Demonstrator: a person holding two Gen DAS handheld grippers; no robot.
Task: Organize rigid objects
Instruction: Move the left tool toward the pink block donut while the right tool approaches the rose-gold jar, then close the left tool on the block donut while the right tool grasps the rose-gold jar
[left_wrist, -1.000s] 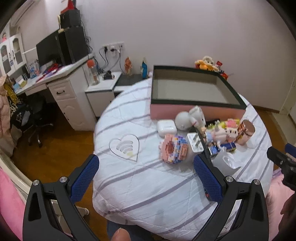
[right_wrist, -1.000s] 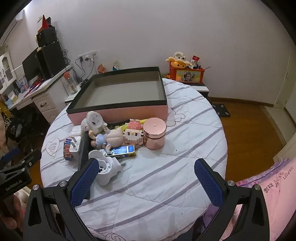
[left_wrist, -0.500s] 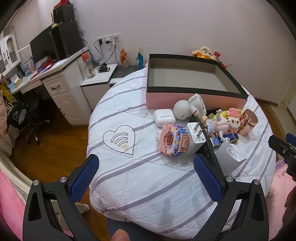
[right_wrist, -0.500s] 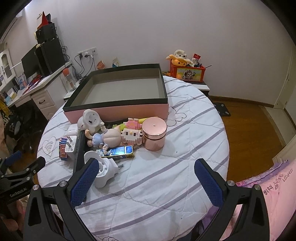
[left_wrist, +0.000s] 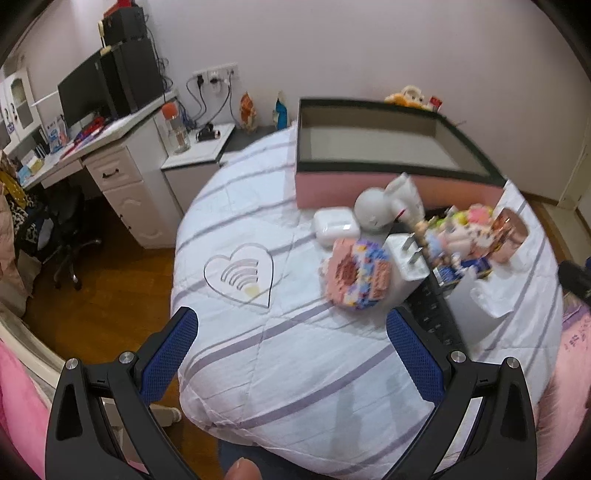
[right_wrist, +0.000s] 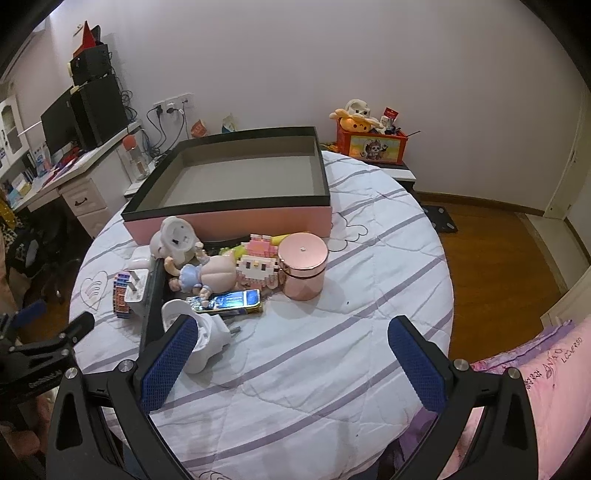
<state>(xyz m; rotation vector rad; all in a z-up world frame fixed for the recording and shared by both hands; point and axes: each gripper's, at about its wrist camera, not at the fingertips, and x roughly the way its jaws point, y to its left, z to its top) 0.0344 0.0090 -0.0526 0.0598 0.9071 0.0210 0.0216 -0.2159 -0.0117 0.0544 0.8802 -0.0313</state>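
Observation:
A pink box with a black rim (right_wrist: 236, 218) (left_wrist: 369, 184) stands open and empty at the back of the round table. In front of it lies a pile: a rose-gold tin (right_wrist: 303, 269) (left_wrist: 508, 236), a doll (right_wrist: 207, 275), a pixel-brick figure (right_wrist: 258, 266), a blue pack (right_wrist: 229, 301), a white charger (left_wrist: 410, 258) (right_wrist: 135, 288), a brick donut (left_wrist: 356, 275), a white earbud case (left_wrist: 334, 229), a white round toy (left_wrist: 380, 206) (right_wrist: 175, 238) and a white plug device (right_wrist: 203, 341). My left gripper (left_wrist: 291, 350) and right gripper (right_wrist: 291, 354) are open and empty, short of the pile.
A black keyboard-like slab (left_wrist: 436, 314) lies under the pile. The table has a striped white cover (right_wrist: 332, 350) with a heart print (left_wrist: 240, 273). A desk (left_wrist: 103, 158) and chair stand at the left. A toy box (right_wrist: 373, 142) sits behind the table.
My left gripper has moved closer to the table and the pile; its view is blurred by motion. My right gripper has drifted slightly nearer. Both stay open.

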